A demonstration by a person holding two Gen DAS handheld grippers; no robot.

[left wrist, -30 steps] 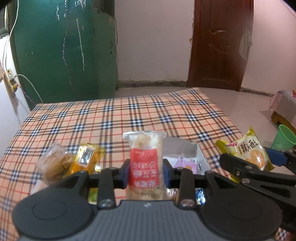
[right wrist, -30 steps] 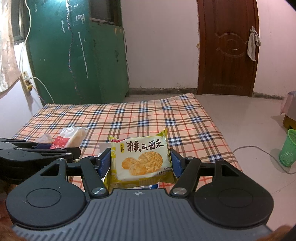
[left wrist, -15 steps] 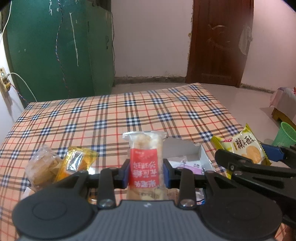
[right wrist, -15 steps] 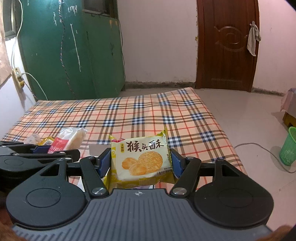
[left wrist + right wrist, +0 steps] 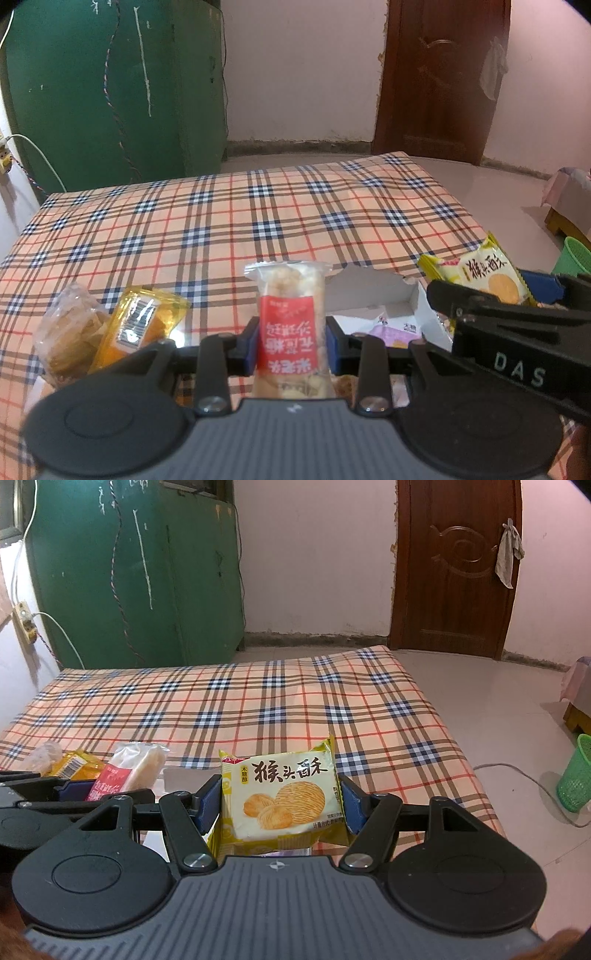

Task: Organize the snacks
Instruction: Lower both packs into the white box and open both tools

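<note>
Your left gripper [image 5: 290, 341] clamps the red-labelled rice-cake bar [image 5: 288, 325] at mid-length, upright above the white cardboard box [image 5: 413, 314]. Your right gripper [image 5: 280, 806] pinches the yellow biscuit packet [image 5: 282, 794] by its side edges. Both are probably light, crinkly, slippery and crushable: grip the wrapper edges gently.

I was working in a plain home bedroom: a bed with a plaid sheet [image 5: 258, 709], a carved wooden door [image 5: 458, 568], a worn green cupboard [image 5: 136, 572], pink walls.
</note>
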